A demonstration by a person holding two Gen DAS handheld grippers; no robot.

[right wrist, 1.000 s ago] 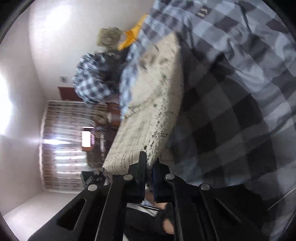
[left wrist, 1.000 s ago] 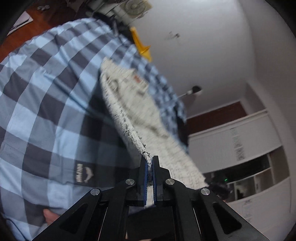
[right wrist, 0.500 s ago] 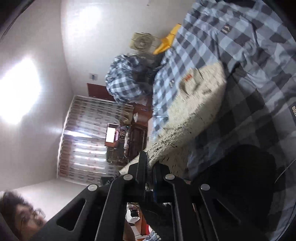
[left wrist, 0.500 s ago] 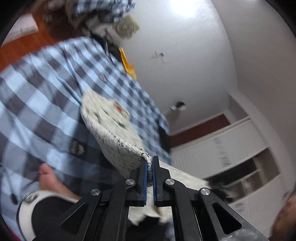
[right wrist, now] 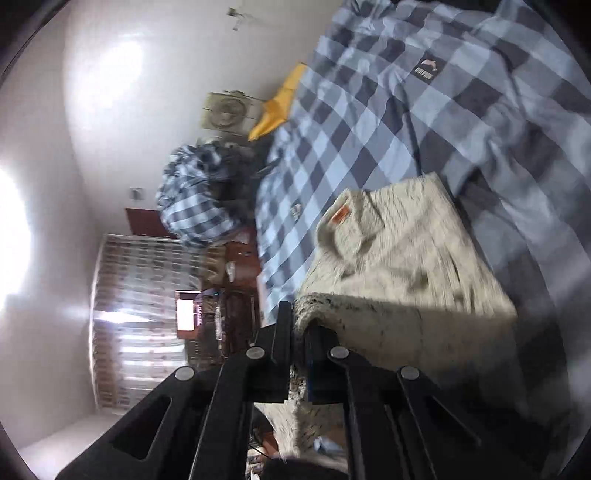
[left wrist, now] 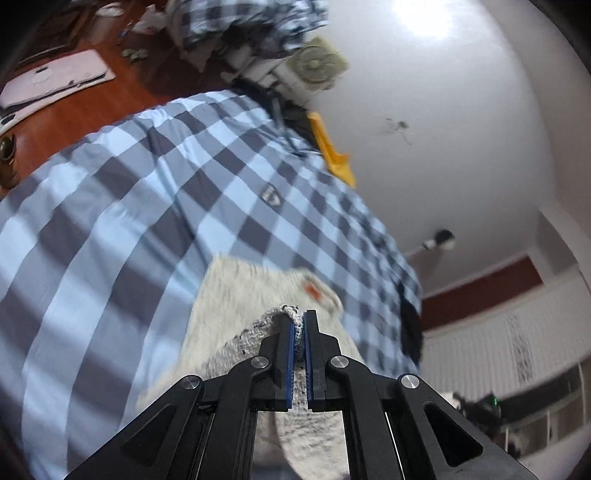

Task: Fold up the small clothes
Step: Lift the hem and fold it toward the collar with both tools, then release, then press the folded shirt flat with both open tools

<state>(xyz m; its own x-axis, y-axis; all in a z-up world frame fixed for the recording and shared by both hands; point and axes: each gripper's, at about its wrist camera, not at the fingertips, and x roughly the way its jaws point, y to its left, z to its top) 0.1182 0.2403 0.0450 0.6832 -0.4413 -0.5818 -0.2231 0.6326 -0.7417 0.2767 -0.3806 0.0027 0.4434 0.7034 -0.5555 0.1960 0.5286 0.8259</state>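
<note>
The gray knit garment [left wrist: 236, 295] [right wrist: 399, 254] lies on the checked bedsheet [left wrist: 129, 206] [right wrist: 369, 122]. The left gripper [left wrist: 299, 325] pinches its near edge with jaws nearly closed. The right gripper [right wrist: 299, 317] clamps another edge. A yellow cloth [left wrist: 332, 155] [right wrist: 277, 107] lies at 12 o'clock beyond the garment.

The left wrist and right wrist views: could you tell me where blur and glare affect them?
Left wrist view: knit garment smeared by motion, ceiling light blown out. Right wrist view: garment surface streaked, bright glare on the wall, fisheye bends the checked bedsheet.
</note>
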